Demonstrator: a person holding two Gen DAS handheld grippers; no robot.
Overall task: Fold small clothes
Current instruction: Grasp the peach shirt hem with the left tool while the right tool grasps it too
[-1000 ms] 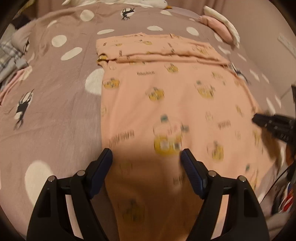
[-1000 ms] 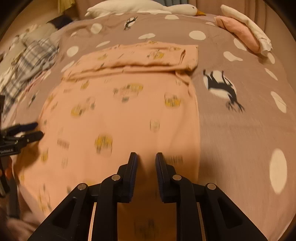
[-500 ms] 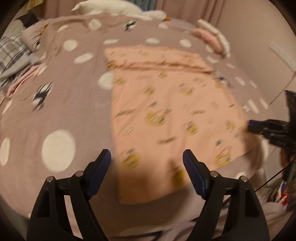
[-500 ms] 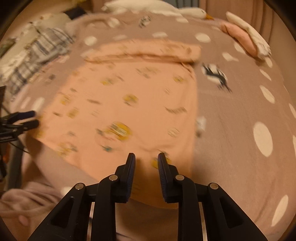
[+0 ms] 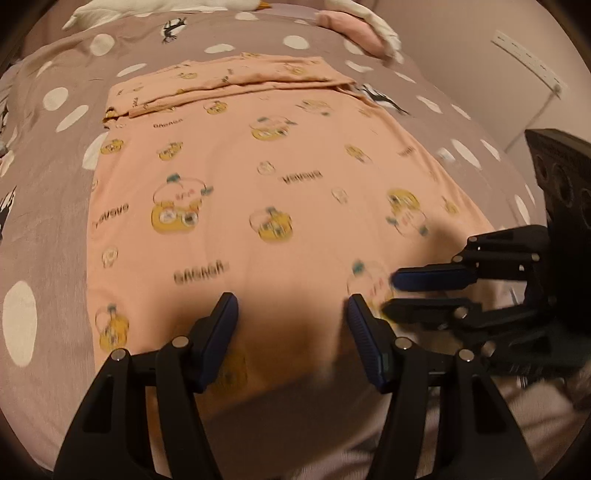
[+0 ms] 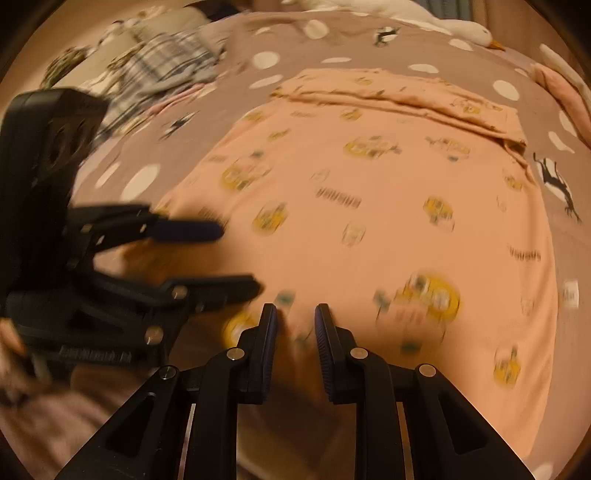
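Landmark: the peach printed garment point(image 5: 280, 206), spread flat on the polka-dot bedspread point(image 5: 55, 192), its far portion already turned over into a folded band point(image 5: 229, 83).

Left of the garment: bare bedspread, and in the right wrist view a plaid garment point(image 6: 166, 62) heaped well apart from it, beyond its far left corner.

At the garment's near edge, toward the left: the left gripper point(image 5: 291, 325), jaws spread wide, nothing between them, hovering low over the hem. Judgement: positioned to take the hem for the next fold.

At the near edge, just right of it: the right gripper point(image 6: 295, 328), jaws drawn close with a narrow gap between them. Cloth lies at the tips; whether any is pinched cannot be told through the blur. The two grippers sit near each other, probably to lift the hem evenly.

Right of the garment: a pink and white bundle point(image 5: 362, 31) near the bed's far right corner.
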